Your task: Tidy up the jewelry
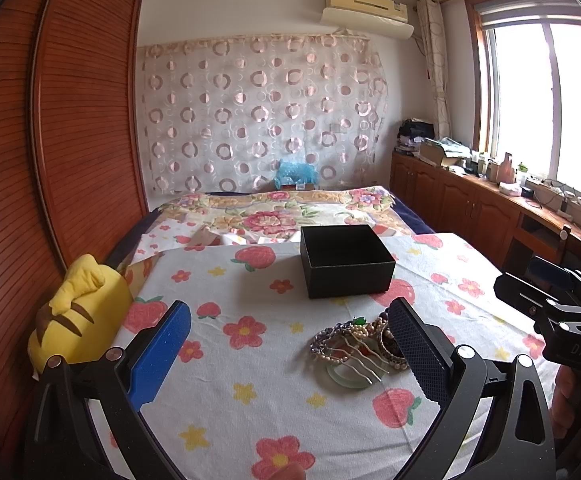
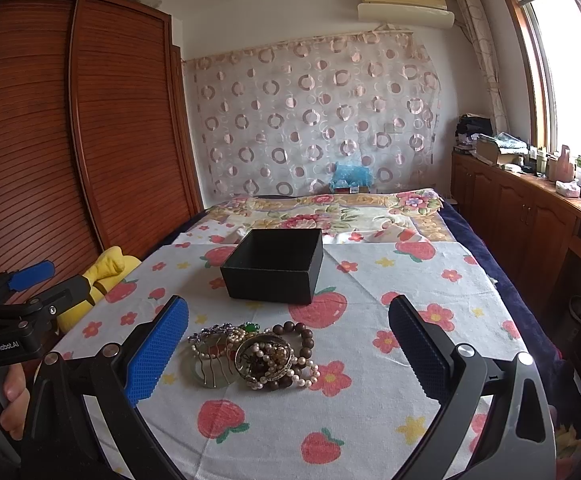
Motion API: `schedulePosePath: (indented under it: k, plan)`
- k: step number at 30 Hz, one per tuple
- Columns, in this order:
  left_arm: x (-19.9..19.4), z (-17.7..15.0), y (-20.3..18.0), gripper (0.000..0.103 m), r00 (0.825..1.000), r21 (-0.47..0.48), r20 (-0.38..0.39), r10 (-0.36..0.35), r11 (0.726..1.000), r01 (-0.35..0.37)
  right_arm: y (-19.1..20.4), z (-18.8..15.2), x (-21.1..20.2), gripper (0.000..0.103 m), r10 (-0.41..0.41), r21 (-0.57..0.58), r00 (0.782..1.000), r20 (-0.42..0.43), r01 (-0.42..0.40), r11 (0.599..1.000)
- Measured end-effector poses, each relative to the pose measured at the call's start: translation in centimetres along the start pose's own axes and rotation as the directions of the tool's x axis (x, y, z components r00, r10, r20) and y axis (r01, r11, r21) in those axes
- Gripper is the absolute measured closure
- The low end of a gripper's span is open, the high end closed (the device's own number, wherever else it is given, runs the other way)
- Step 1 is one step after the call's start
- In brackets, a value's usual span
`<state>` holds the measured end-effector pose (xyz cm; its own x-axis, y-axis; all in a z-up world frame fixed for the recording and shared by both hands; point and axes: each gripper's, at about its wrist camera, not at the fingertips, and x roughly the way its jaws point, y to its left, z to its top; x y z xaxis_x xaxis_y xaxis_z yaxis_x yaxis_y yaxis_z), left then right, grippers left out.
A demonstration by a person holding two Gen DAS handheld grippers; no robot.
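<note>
A pile of jewelry lies on the flowered cloth: a pearl string, a brown bead bracelet, a metal bangle, a jeweled hair comb and a pale green jade ring. The pile also shows in the left wrist view. An open, empty black box stands just behind it. My left gripper is open and empty, left of the pile. My right gripper is open and empty, with the pile between its fingers and nearer the left one.
The cloth covers a table at the foot of a bed. A yellow plush toy sits at the cloth's left edge by the wooden wardrobe. Wooden cabinets with clutter line the right wall under the window.
</note>
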<state>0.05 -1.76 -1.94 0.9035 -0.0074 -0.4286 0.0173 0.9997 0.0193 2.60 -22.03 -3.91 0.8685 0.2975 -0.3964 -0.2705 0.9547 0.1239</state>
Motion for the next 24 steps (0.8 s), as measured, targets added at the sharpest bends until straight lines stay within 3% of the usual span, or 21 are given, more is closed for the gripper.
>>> schedulePosePath:
  k: [9,19,24]
  plan:
    - [1.2,-0.9,-0.4,0.008,1.0,-0.01,-0.021,-0.004,1.0,0.004,0.1,-0.5,0.7,0.002,0.005,-0.003,1.0,-0.016,-0.005,1.0]
    - [3.7,-2.0,1.9,0.008,0.995,-0.035,-0.09,-0.031,0.999,0.028,-1.0,-2.2,3.0,0.002,0.02,-0.025,0.997,-0.069,-0.022,0.999]
    - [5.9,-2.5,2.3,0.008,0.986,-0.021,-0.152,-0.074,0.997,0.072,-1.7,-3.1,4.6,0.01,0.032,-0.037,0.992,-0.119,-0.037,0.999]
